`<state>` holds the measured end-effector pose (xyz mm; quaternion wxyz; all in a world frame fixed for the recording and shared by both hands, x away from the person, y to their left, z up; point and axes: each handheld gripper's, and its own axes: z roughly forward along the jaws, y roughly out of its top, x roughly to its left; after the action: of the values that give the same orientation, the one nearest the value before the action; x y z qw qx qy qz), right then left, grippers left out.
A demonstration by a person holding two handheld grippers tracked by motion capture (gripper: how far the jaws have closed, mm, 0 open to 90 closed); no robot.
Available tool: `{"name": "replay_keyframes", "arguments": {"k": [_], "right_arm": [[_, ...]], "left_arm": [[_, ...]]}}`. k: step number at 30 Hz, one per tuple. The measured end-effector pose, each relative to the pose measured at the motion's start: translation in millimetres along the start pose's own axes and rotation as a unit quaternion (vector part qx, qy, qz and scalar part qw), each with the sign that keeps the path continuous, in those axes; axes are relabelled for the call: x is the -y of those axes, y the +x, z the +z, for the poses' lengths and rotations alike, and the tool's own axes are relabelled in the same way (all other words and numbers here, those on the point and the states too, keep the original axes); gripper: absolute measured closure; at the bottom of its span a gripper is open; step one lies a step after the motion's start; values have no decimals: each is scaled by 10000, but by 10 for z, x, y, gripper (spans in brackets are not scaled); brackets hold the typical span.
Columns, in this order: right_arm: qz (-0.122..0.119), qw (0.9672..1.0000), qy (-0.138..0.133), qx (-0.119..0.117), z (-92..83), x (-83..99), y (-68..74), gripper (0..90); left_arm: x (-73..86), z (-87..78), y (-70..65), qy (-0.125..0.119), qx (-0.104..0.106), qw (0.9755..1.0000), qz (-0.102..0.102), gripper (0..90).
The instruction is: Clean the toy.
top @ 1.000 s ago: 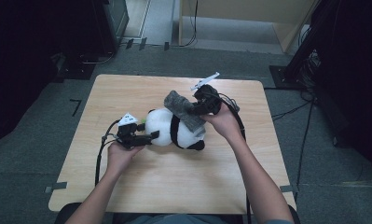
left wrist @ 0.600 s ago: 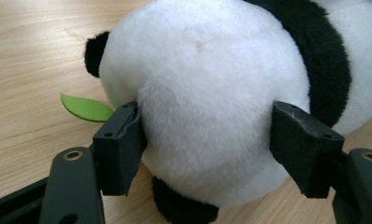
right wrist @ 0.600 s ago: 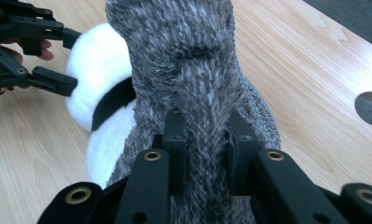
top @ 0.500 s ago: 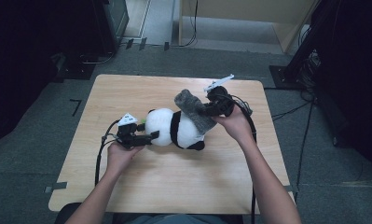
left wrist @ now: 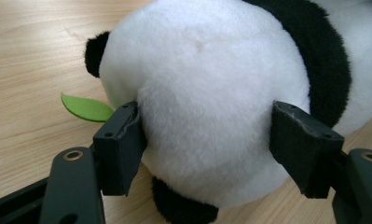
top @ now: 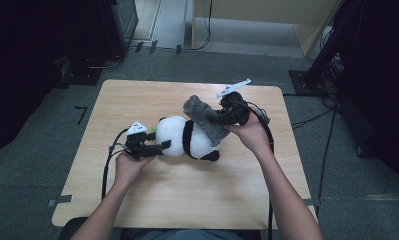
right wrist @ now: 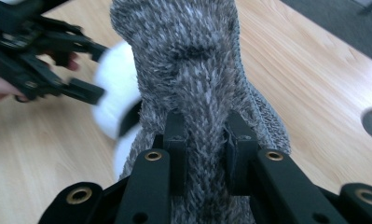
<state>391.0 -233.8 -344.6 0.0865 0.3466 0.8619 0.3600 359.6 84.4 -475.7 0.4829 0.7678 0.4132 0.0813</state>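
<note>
A black-and-white panda plush (top: 179, 141) lies on its side in the middle of the wooden table (top: 187, 200). My left gripper (top: 163, 146) clamps its round white head (left wrist: 207, 93), one jaw pressed into the fur on each side. A green felt leaf (left wrist: 86, 107) sticks out by the head. A fuzzy grey cloth piece (top: 203, 117) rises off the panda's body towards the back right. My right gripper (top: 216, 119) is shut on a fold of that grey cloth (right wrist: 188, 56), just above the plush, with both jaws sunk into the pile (right wrist: 204, 135).
Cables (top: 107, 167) trail from each gripper across the table and off its front edge. Dark equipment racks (top: 117, 25) and floor cables (top: 327, 100) surround the table. Bare wood lies in front of the panda and along the left side.
My right gripper has drawn the grey cloth a little to the right and up off the panda. The left gripper has kept the head still.
</note>
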Motion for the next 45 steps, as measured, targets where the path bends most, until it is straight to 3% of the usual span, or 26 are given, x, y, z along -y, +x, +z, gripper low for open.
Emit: {"name": "replay_keyframes", "arguments": {"k": [5,15,27,31,36,45], "right_arm": [[-232,9995,-48,-203,74,-147,233,754],[-535,9966,221,-585,510,-314,580,754],[-495,9956,524,-594,955,-460,742,755],[-692,9935,758,-485,1074,-417,812,754],[-659,9939,726,-497,1046,-357,791,753],[-604,9947,755,-344,845,-221,672,751]], "left_arm": [[0,-1,-1,-2,1,10000,0,295],[1,-1,2,-13,-6,10000,22,295],[-3,-4,-9,-15,-26,10000,32,296],[0,-3,-10,1,-39,10000,40,296],[1,3,-21,-15,-52,10000,57,295],[-3,6,-20,-17,-60,10000,62,296]]}}
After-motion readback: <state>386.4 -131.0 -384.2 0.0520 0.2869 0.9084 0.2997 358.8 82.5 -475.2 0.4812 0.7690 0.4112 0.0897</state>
